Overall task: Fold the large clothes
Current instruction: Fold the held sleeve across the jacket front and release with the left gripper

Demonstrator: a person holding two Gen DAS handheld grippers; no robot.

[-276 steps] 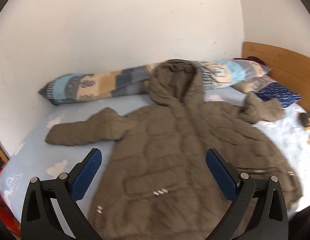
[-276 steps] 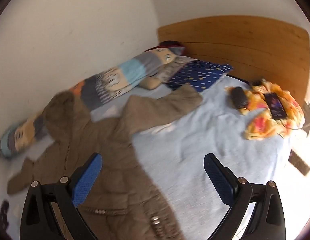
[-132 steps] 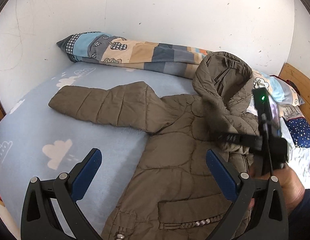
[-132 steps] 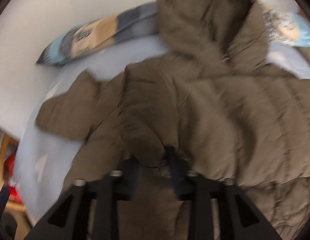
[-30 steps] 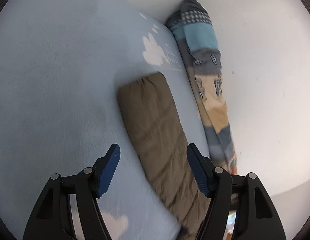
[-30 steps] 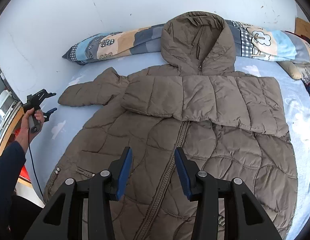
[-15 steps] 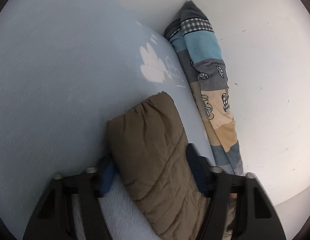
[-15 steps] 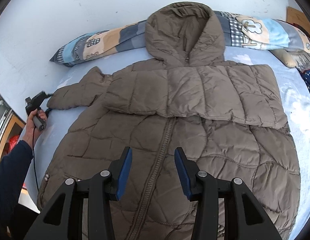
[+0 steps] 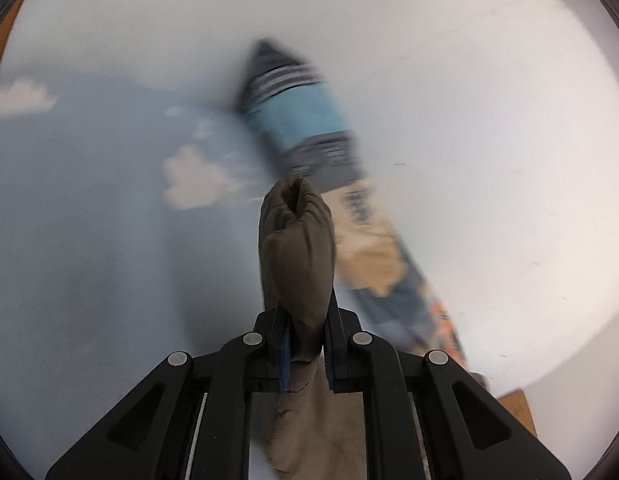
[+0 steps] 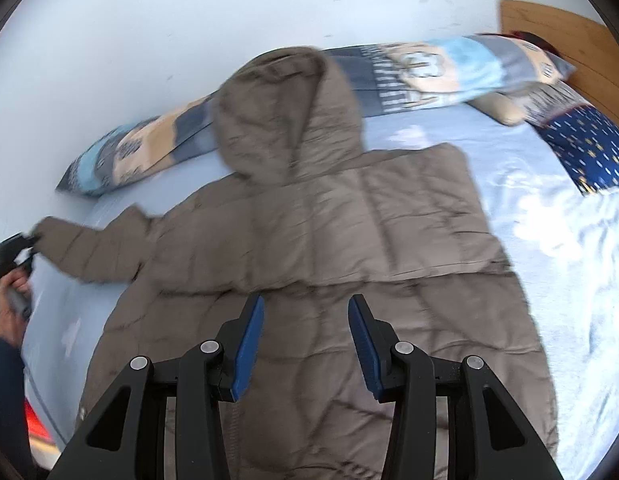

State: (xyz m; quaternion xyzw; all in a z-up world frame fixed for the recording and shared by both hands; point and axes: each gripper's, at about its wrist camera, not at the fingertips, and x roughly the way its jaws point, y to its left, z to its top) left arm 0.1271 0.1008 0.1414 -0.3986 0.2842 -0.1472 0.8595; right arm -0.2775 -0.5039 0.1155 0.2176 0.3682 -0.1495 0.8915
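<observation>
In the left wrist view the left gripper (image 9: 305,344) has just closed and clamps the cuff end of the sleeve (image 9: 296,252), which bulges up out of the blue pads while the rest of the fabric hangs down between the black arms. Beyond it, blurred, lie the pale blue bed sheet (image 9: 89,220) with white cloud prints and one end of the long patchwork bolster (image 9: 293,120) against the white wall (image 9: 469,120).

In the right wrist view the right gripper (image 10: 306,340) hangs over the lower front of the coat (image 10: 329,280), its jaws partly apart with nothing between them. The coat is a brown quilted hooded one, spread front-up across the bed and filling most of its width. One sleeve is folded flat across the chest; the other stretches out to the picture's left, where the left gripper (image 10: 17,248) and the hand (image 10: 15,300) holding it meet its cuff at the bed's edge. Bare sheet lies open to the right of the coat. The hood (image 10: 285,120) rests against the bolster along the wall. Farther right are a navy dotted pillow (image 10: 589,152) and the wooden headboard (image 10: 557,32).
</observation>
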